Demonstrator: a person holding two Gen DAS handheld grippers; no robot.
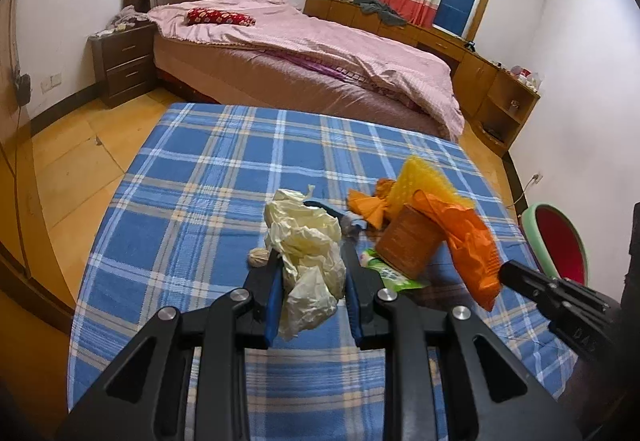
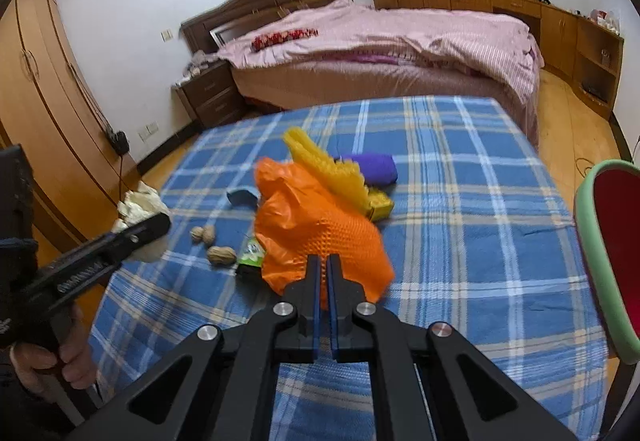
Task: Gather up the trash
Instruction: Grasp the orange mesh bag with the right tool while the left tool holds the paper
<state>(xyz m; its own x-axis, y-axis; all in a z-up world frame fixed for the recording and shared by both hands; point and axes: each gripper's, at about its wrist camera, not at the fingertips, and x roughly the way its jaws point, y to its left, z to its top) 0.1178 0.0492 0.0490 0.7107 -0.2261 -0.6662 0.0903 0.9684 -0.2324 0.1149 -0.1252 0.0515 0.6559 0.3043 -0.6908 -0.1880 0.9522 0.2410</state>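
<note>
With the left tongs [image 1: 310, 273] clamping the crumpled cream bag [image 1: 308, 257] and the right tongs [image 2: 324, 265] pinching the orange bag [image 2: 316, 233], that thin film could slip free toward six o'clock.

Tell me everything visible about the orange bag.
The orange bag is thin, crinkled plastic with a bumpy, dotted texture near the grip. The right tool is shut on its near edge, and the bag looks lifted off the checked cloth. Something yellow sticks out behind it; it looks slightly motion-blurred.
</note>
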